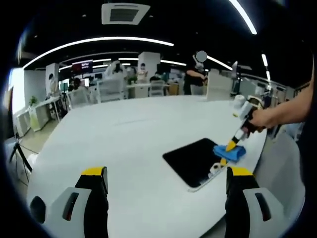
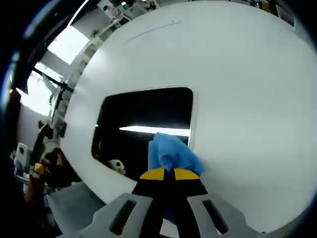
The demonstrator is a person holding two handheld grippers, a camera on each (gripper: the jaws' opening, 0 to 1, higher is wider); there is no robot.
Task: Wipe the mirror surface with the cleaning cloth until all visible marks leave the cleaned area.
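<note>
The right gripper (image 2: 165, 174) pinches the blue cloth (image 2: 171, 153) against the mirror (image 2: 143, 116), which lies flat near the table's (image 1: 124, 144) edge. The left gripper (image 1: 166, 179) hovers wide, holding nothing.

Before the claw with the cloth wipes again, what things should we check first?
1. Blue cloth pinched in the right claw: ok.
2. Cloth resting on the mirror: ok, at its edge.
3. Mirror lying flat on the white table: ok.
4. Left claw clear of the mirror: ok, open and holding nothing.
5. Marks left on the glass: cannot tell, it only shows dark reflections.
6. Mirror and cloth both in sight: ok.
</note>
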